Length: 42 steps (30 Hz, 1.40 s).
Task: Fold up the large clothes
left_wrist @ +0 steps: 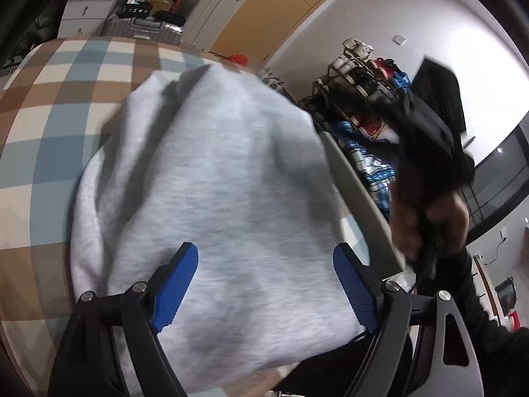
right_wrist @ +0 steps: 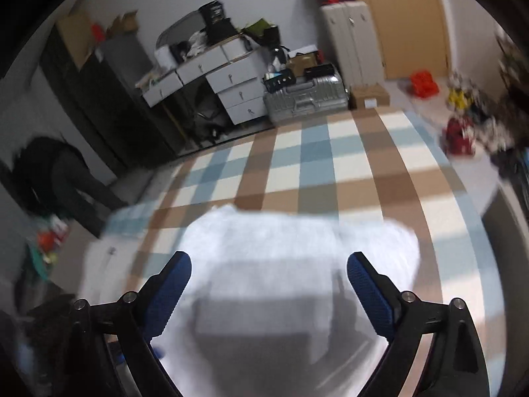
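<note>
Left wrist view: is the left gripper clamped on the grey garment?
No, the left gripper stands open above the grey garment, its blue pads apart with no fabric pinched between them.

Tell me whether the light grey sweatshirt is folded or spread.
Folded: the light grey sweatshirt lies as a compact doubled bundle on the checked bedspread.

light grey marl garment (left_wrist: 211, 178), soft knit, lying bunched on checked bed cover (left_wrist: 49, 125) of blue, brown and cream. folded over itself, broad rounded heap, long creases along its length. from right wrist view, blurred: pale folded block (right_wrist: 274, 248), one straight far edge, near bed's front edge.
</note>
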Tool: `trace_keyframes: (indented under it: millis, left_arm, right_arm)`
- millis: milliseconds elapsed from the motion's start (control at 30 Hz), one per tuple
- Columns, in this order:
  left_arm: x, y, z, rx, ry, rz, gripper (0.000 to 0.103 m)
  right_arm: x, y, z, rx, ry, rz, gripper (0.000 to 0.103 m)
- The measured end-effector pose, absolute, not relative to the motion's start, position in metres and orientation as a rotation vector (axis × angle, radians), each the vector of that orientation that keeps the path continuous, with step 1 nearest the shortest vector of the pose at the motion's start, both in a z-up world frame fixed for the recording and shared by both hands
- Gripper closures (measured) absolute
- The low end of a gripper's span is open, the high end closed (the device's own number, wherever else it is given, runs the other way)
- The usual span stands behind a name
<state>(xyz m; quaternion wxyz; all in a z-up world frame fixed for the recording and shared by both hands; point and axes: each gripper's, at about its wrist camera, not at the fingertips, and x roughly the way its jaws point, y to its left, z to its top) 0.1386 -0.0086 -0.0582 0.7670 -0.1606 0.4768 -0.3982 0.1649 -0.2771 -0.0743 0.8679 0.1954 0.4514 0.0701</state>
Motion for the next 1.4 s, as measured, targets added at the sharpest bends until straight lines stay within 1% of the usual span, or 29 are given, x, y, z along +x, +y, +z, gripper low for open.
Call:
trace_keyframes:
  millis: [100, 167, 233, 300, 367, 600, 733, 800, 867, 933, 1067, 1133, 1200, 1267, 1300, 1400]
  left_arm:
    - [0.136, -0.019, -0.053, -0.310, 1.037, -0.846, 0.022]
    - [0.146, -0.022, -0.066, -0.311, 1.076, -0.826, 0.022]
    - [0.154, -0.022, -0.079, -0.289, 1.097, -0.775, 0.022]
    - [0.157, -0.016, -0.087, -0.325, 1.107, -0.780, 0.022]
    - [0.156, -0.015, -0.081, -0.309, 1.098, -0.771, 0.022]
    - [0.146, -0.017, -0.091, -0.203, 1.083, -0.749, 0.022]
    - [0.143, -0.006, -0.083, -0.267, 1.071, -0.762, 0.022]
    - [0.134, 0.002, -0.067, -0.290, 1.051, -0.757, 0.022]
    - [0.125, 0.009, -0.057, -0.292, 1.021, -0.763, 0.022]
    - [0.113, 0.012, -0.049, -0.279, 1.010, -0.777, 0.022]
    - [0.098, 0.001, -0.055, -0.200, 1.030, -0.780, 0.022]
    - [0.096, -0.005, -0.066, -0.155, 1.040, -0.748, 0.022]
    - [0.097, -0.011, -0.083, -0.122, 1.066, -0.723, 0.022]
    - [0.096, -0.013, -0.088, -0.092, 1.065, -0.702, 0.022]
    - [0.096, -0.015, -0.088, -0.083, 1.072, -0.701, 0.022]
    - [0.093, -0.019, -0.089, -0.028, 1.055, -0.690, 0.022]
  right_arm:
    - [0.136, -0.268, -0.097, 0.404, 1.031, 0.136, 0.007]
    - [0.131, -0.261, -0.125, 0.370, 1.105, 0.081, 0.007]
    - [0.129, -0.263, -0.147, 0.414, 1.116, 0.085, 0.000]
    - [0.129, -0.270, -0.162, 0.507, 1.107, 0.118, 0.000]
    - [0.129, -0.275, -0.170, 0.570, 1.110, 0.141, 0.000]
    - [0.135, -0.264, -0.168, 0.483, 1.083, 0.134, 0.000]
    - [0.127, -0.267, -0.153, 0.520, 1.061, 0.101, 0.001]
    - [0.114, -0.267, -0.127, 0.478, 0.974, 0.082, 0.003]
    - [0.091, -0.267, -0.097, 0.458, 0.835, 0.095, 0.002]
    - [0.074, -0.263, -0.087, 0.494, 0.794, 0.155, 0.002]
    - [0.057, -0.244, -0.102, 0.548, 0.851, 0.230, 0.002]
    - [0.054, -0.232, -0.113, 0.522, 0.894, 0.237, 0.002]
    - [0.059, -0.221, -0.130, 0.469, 0.985, 0.165, 0.002]
    - [0.069, -0.214, -0.164, 0.450, 1.127, 0.136, 0.003]
    - [0.070, -0.218, -0.174, 0.498, 1.141, 0.146, 0.002]
    - [0.073, -0.214, -0.163, 0.451, 1.105, 0.149, 0.003]
